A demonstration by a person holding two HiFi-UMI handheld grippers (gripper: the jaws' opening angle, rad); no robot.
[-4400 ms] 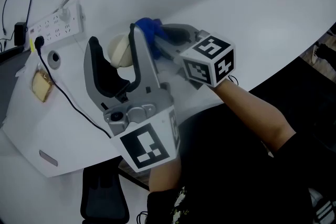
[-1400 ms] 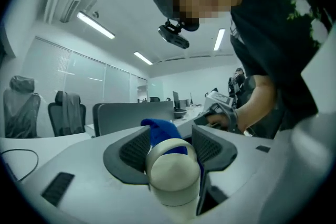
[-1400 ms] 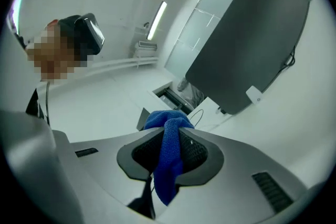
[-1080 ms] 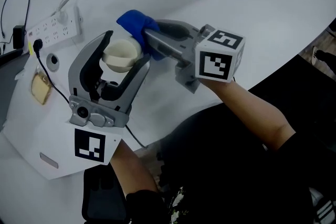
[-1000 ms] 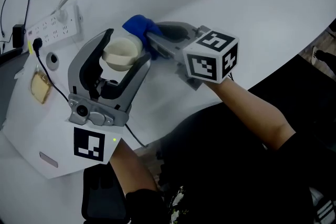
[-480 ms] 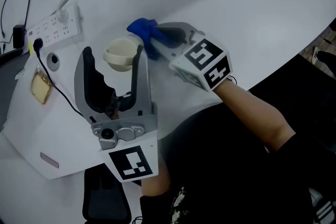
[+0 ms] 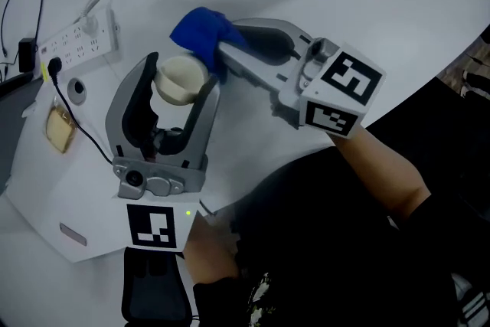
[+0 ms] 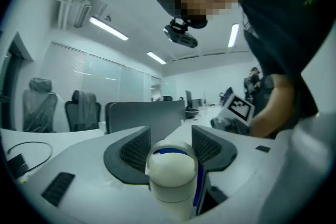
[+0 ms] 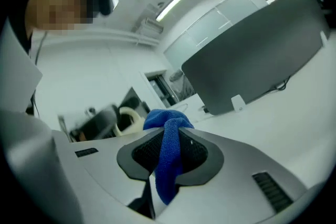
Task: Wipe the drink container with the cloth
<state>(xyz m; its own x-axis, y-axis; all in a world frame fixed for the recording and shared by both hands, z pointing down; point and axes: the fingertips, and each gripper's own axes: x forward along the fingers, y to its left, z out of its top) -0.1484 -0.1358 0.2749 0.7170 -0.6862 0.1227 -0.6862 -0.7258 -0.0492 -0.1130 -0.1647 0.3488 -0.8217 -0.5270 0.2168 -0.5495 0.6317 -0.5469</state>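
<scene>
The wipe looks under way rather than finished, judging by how both tools sit on the white table (image 7: 367, 4). The cream-coloured cylindrical drink cup (image 7: 179, 80) stands at about 10 o'clock from the middle of the head view. It sits between the jaws of the left hand-held gripper (image 7: 182, 75), which reaches in from 6 o'clock. Those jaws have just been closing, and in the left gripper view both ribbed pads lie against the cup's sides, so the cup is gripped and steadied. The right hand-held gripper (image 7: 223, 44) comes in from 4 o'clock with its jaws pinched narrow on a bunched blue woven cloth (image 7: 199, 31). In the right gripper view the cloth hangs in a fold between the pads and bulges out past their tips. The cloth sits at the cup's 1 o'clock, just beside the rim. A sliver of blue shows behind the rim in the left gripper view, but whether the fabric presses on the cup or merely hovers by it cannot be told. Both preparatory steps are therefore done: the cloth is in hand and the cup is held. No picture shows which parts of the cup have been wiped or how clean it is. My reading is that the wall facing the person and the side at 9 o'clock remain to be rubbed. After that, cup and cloth would have to be let go.
</scene>
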